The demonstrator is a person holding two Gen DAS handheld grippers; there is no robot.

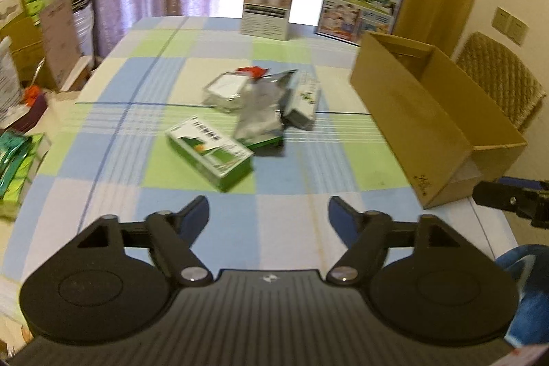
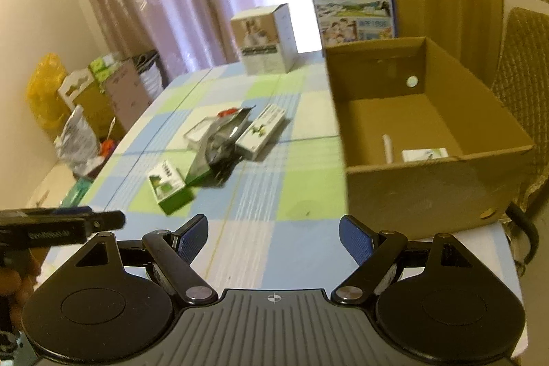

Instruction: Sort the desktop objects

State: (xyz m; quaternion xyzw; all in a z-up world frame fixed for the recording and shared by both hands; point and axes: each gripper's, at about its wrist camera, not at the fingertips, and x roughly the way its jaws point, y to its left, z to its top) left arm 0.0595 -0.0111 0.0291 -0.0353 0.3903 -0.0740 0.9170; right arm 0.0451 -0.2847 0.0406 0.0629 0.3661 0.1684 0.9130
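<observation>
Both grippers are held low at the near table edge, nothing grasped: the left gripper point(image 1: 268, 211) has its fingers spread wide w/ only cloth between them, and the right gripper point(image 2: 273, 235) is likewise spread and empty. The step in hand is judged to be a reach for the next item, prob. the green box point(image 1: 209, 150), which lies nearest, centre of the left view, flat and skewed on the checked cloth point(image 1: 144, 84). It is best approached from above w/ the fingers turned to match its skew and closed across the short side; the long side looks too wide for the span. The foil pouch point(image 1: 262, 112) just beyond touches or overlaps its far corner, so a clean lift straight up is advised before any swing toward the carton point(image 2: 429, 180), at right of both views. The carton's near wall must be cleared on the way in; a white box point(image 2: 424, 155) and a small white tube point(image 2: 388, 148) are already seen on its floor. Rest of pile, mid-frame: a clear tray point(image 1: 224, 91), a red scrap point(image 1: 252, 71) behind it, a second white-green box point(image 1: 303, 103) at right. The green box is glossy card, white top w/ green print; text too blurred to read.
</observation>
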